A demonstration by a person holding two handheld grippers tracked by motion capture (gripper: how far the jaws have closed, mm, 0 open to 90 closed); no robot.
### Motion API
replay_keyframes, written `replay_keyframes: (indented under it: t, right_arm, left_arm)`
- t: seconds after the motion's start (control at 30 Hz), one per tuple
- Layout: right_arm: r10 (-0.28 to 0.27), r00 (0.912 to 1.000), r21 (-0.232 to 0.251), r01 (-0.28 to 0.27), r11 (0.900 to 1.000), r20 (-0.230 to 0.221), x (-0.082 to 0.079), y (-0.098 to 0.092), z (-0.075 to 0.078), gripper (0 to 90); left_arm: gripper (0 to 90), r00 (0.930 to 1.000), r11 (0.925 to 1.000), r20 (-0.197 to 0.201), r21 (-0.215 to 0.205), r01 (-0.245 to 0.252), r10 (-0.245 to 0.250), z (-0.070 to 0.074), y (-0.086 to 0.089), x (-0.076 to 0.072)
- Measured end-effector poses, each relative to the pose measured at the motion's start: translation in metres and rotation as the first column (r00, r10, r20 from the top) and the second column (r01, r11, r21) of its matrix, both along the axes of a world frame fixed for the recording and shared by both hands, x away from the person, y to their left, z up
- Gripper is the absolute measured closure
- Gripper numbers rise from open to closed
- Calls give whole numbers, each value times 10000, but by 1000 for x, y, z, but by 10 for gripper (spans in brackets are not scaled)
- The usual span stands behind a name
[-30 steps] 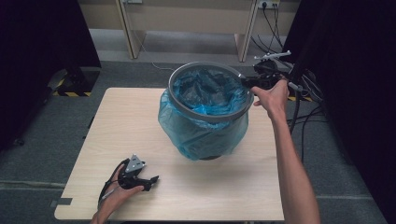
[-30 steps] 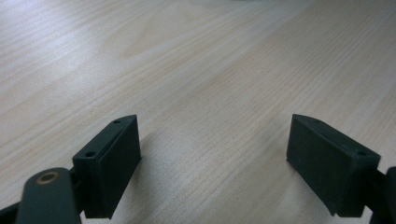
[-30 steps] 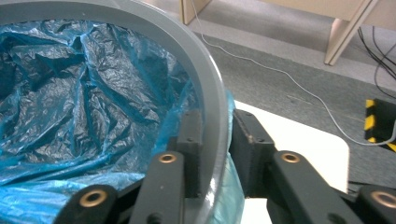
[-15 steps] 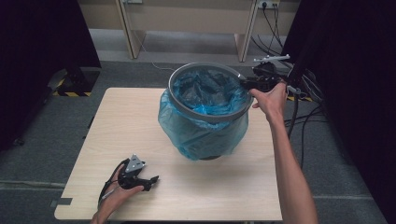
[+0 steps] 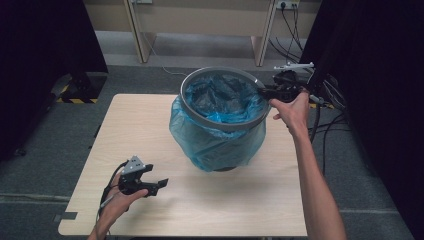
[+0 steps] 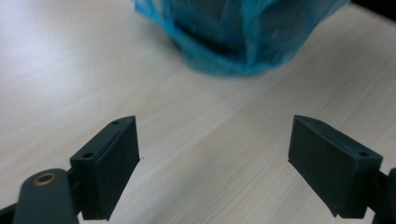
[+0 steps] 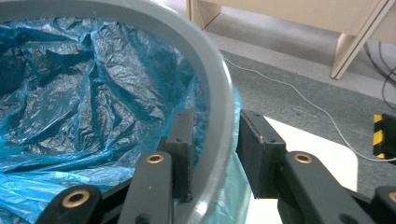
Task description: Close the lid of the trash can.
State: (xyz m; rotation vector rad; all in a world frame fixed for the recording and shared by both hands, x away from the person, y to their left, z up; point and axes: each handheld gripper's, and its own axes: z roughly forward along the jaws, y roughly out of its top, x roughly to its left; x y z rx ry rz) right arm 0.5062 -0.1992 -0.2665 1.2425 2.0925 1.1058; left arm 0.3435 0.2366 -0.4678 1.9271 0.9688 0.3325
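Note:
A round bin with a grey ring rim [image 5: 220,125] stands at the middle back of the wooden table [image 5: 150,130]. It is lined with a blue plastic bag [image 5: 215,145] that hangs down over its outside. My right gripper [image 5: 262,91] sits astride the rim at its right side. In the right gripper view the grey rim [image 7: 215,70] runs between the jaws, one pad inside against the bag [image 7: 93,93], one outside, with slim gaps. Those jaws have just been closing a little around the rim. My left gripper [image 5: 157,185] hovers open and empty over the table's front left [image 6: 215,158].
Behind the table are pale wooden furniture legs [image 5: 260,45] and grey carpet. Cables [image 5: 330,115] lie on the floor at the right, near the right hand. Dark curtains stand on both sides. A yellow-black striped strip [image 5: 75,100] marks the floor at left.
The left gripper has lifted a little above the table. The right gripper stays at the bin's rim, hardly moved.

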Motion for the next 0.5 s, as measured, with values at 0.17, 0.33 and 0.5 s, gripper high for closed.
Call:
replay_keyframes:
  t: [0.17,0.33,0.5]
  right_arm:
    - [-282,9996,537,282,9982,0,2,-1,1,551]
    - [-94,9999,1043,84,9945,89,-1,-5,5,512]
    - [21,10000,1002,-19,9950,-21,-3,-6,2,483]
  left_arm:
    - [152,9994,9974,346,-719,106,-82,38,-2,2]
    - [150,9980,9771,606,-2106,312,-188,81,-4,11]
    - [150,9938,9756,1100,-2162,380,-143,120,-13,22]
